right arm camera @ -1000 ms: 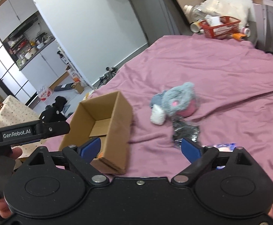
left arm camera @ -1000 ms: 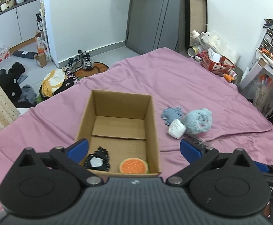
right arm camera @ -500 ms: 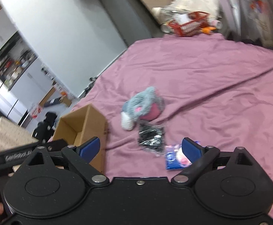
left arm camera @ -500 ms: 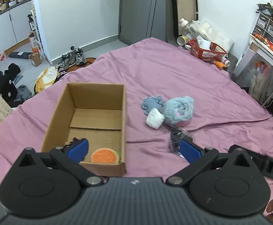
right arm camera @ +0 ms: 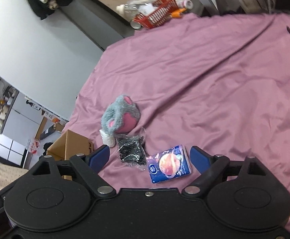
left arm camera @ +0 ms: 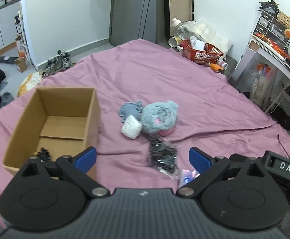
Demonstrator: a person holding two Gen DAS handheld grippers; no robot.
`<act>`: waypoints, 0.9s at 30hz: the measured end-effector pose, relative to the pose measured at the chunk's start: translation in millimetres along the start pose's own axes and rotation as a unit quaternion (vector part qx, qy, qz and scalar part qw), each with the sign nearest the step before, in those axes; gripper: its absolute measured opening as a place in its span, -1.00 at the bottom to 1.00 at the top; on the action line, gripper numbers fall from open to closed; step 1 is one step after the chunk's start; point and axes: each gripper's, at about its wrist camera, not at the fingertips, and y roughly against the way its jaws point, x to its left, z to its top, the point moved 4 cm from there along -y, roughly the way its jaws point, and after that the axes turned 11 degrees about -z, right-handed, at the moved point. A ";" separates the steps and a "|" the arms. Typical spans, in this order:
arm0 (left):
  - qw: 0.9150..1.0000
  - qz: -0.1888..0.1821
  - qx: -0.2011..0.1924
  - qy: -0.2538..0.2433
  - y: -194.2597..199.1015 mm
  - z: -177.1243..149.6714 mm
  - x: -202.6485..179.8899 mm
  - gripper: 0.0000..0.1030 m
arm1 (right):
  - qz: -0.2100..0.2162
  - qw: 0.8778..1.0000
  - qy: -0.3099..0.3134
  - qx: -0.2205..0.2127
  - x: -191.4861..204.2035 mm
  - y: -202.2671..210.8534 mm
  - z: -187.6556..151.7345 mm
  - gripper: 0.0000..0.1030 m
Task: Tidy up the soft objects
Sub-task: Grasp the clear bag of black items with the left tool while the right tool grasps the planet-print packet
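A grey-blue plush toy (left arm camera: 158,117) with pink patches lies mid-bed, a white soft roll (left arm camera: 131,127) and a blue knitted piece (left arm camera: 130,109) against it. A black item in a clear bag (left arm camera: 163,157) lies nearer, then a blue tissue pack (right arm camera: 169,164). The open cardboard box (left arm camera: 51,119) stands to the left, with a black item in its near corner. My left gripper (left arm camera: 143,159) is open and empty above the bag. My right gripper (right arm camera: 148,156) is open and empty, just short of the tissue pack and bag (right arm camera: 132,152). The plush (right arm camera: 121,117) shows beyond.
The bed has a pink sheet (left arm camera: 164,75). A red basket (left arm camera: 201,52) with bottles sits at the far edge. A desk with clutter (left arm camera: 272,45) stands at right. Shoes and clothes lie on the floor (left arm camera: 59,63) at left.
Both grippers have swung right, away from the box toward the pile of soft things. The right one now tilts and looks down on the tissue pack. The burger toy in the box is out of sight.
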 end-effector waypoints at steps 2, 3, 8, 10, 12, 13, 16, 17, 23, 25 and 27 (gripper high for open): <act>1.000 -0.005 0.004 0.008 -10.0 -0.8 -1.9 0.80 | 0.004 1.000 -0.014 0.012 -4.0 -5.1 -0.6 0.67; 1.000 -0.008 0.008 0.014 -16.4 -1.7 -2.1 0.78 | 0.008 0.999 -0.024 0.021 -6.8 -9.0 -1.5 0.64; 0.998 -0.021 0.029 0.046 -46.0 -7.0 2.1 0.56 | -0.007 0.998 -0.049 0.046 -14.3 -27.1 -5.1 0.58; 0.997 -0.026 0.045 0.064 -59.4 -9.8 5.4 0.43 | -0.014 0.997 -0.048 0.052 -14.3 -33.6 -6.6 0.58; 0.995 -0.029 0.055 0.078 -70.5 -12.0 8.4 0.38 | -0.021 0.997 -0.047 0.059 -13.5 -39.4 -8.5 0.58; 0.994 -0.029 0.057 0.084 -74.8 -13.1 9.3 0.36 | -0.025 0.997 -0.047 0.061 -13.1 -42.2 -9.2 0.58; 0.992 -0.034 0.066 0.106 -89.8 -15.4 13.4 0.19 | -0.034 0.996 -0.044 0.066 -10.9 -50.0 -10.0 0.58; 0.990 -0.037 0.071 0.112 -95.0 -16.2 14.7 0.16 | -0.036 0.996 -0.044 0.068 -10.4 -52.6 -9.5 0.59; 0.987 -0.037 0.086 0.130 -120.1 -19.7 22.6 0.12 | -0.053 0.994 -0.041 0.083 -6.7 -70.6 -10.6 0.58; 0.985 -0.040 0.090 0.139 -127.8 -20.2 26.7 0.12 | -0.057 0.994 -0.039 0.090 -5.4 -76.7 -11.7 0.58; 0.984 -0.045 0.092 0.149 -134.4 -20.4 30.3 0.12 | -0.060 0.993 -0.034 0.094 -2.1 -82.5 -13.2 0.58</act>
